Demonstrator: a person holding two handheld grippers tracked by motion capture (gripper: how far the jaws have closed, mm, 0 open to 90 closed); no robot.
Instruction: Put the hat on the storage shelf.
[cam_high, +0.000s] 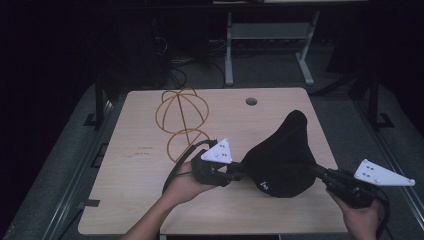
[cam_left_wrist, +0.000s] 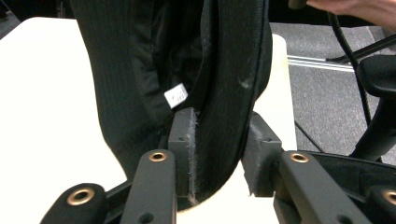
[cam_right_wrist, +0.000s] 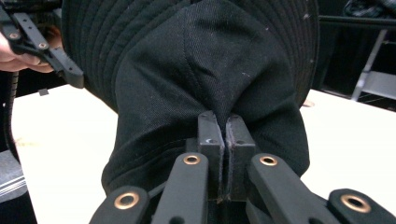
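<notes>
Black hat (cam_high: 282, 155) is held up over the wooden table (cam_high: 140, 165) between both grippers, its crown pointed away from the person. Right gripper (cam_right_wrist: 226, 133) is clamped tight on a pinch of crown fabric. Left gripper (cam_left_wrist: 219, 140) is set around the brim, jaws parted, one pad touching.

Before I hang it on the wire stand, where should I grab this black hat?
Grip the black hat by its flat brim edge, coming in level from the side: the brim is thin enough to pinch, while the crown's loose cloth only bunches up.
</notes>
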